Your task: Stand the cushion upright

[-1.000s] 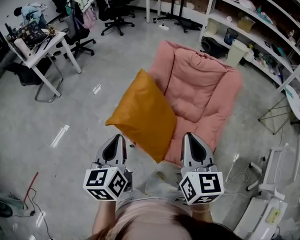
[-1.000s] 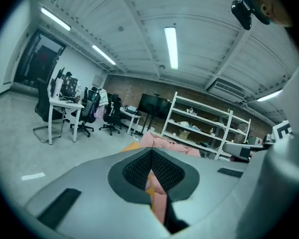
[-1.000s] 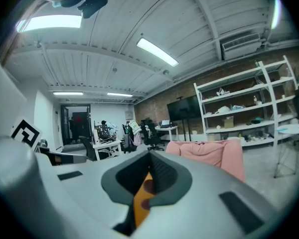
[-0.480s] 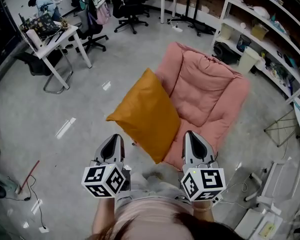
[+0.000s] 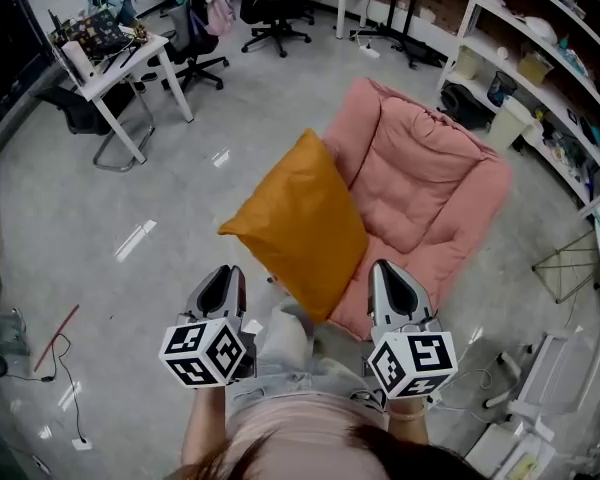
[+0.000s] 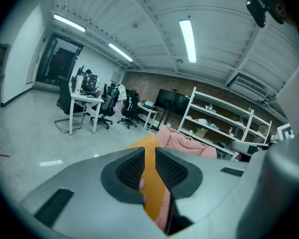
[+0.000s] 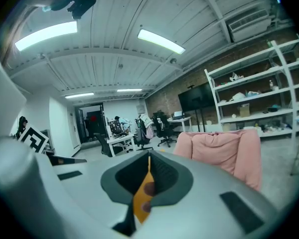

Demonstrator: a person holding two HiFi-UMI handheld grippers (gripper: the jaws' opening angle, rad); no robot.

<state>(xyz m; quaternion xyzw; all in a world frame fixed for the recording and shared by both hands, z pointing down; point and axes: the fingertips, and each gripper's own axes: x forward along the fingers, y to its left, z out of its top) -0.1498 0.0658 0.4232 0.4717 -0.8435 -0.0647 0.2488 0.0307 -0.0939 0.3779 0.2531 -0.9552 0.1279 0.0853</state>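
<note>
The orange cushion (image 5: 300, 223) stands tilted on one corner, leaning on the left arm of the pink padded chair (image 5: 430, 183). Both grippers hang short of it, close to the person's body, and neither touches it. My left gripper (image 5: 225, 276) is left of the cushion's lower corner. Its jaws have just been opening, and a narrow gap holds nothing. Through that gap in the left gripper view (image 6: 150, 151) the cushion (image 6: 148, 140) shows far off. My right gripper (image 5: 385, 270) is shut and empty; past its closed jaws (image 7: 149, 159) the cushion (image 7: 141, 199) and chair (image 7: 224, 148) show.
A white desk (image 5: 115, 68) and black office chairs (image 5: 280, 8) stand at the back left. White shelving (image 5: 540, 38) runs along the right. A red stick (image 5: 55, 336) and cables lie on the grey floor at the lower left. White equipment (image 5: 540, 408) sits at the lower right.
Both grippers have sunk a little toward the person. The left jaws have parted slightly. The cushion keeps its lean on the chair.
</note>
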